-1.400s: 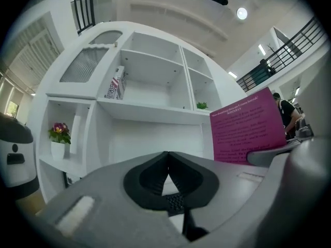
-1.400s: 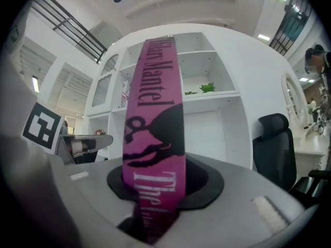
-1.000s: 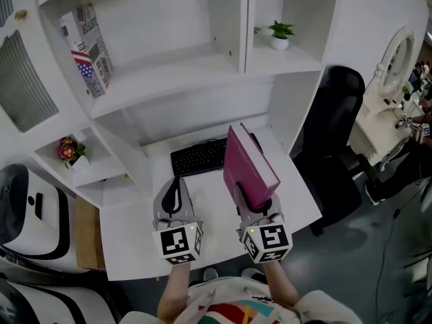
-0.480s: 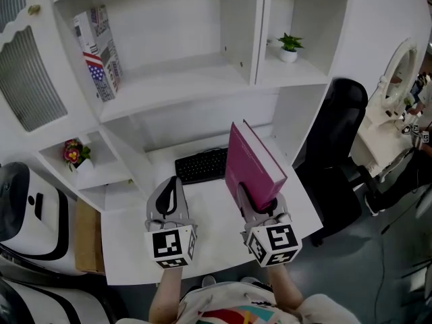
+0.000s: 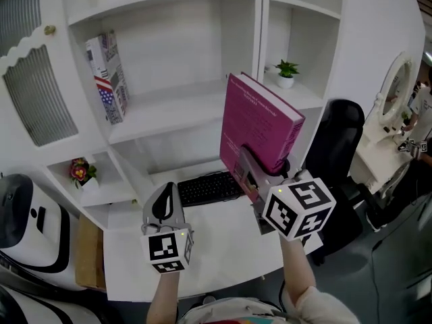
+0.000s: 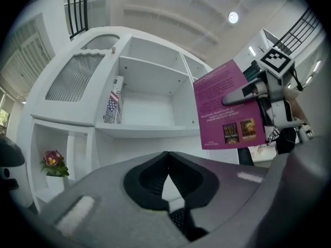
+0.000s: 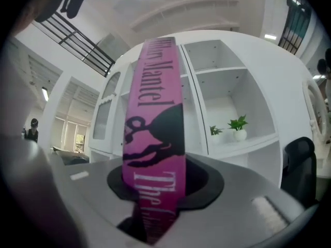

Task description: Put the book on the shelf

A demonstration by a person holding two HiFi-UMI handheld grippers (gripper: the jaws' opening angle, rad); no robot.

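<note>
The book [image 5: 260, 123] is standing upright between the right gripper's [image 5: 262, 169] fingers, above the bench [image 5: 223, 248] and in front of the divider between the shelf's [image 5: 169, 110] wide compartment and the narrow one to its right. A box [image 5: 108, 78] is leaning at the wide compartment's left end, and a plant [image 5: 286, 73] is sitting in the narrow one. The keyboard [image 5: 209, 187] is lying on the bench under the shelf, just behind the left gripper [image 5: 165, 189]. A flower pot [image 5: 82, 173] is sitting in a low cubby at the left, and a chair [image 5: 341, 147] is standing to the bench's right.

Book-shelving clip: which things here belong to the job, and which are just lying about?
Job: pink book, right gripper clamped on it, white shelf unit.
Lying about: keyboard, potted plant, flag-print box, flower pot, black chair; left gripper shut, empty.
</note>
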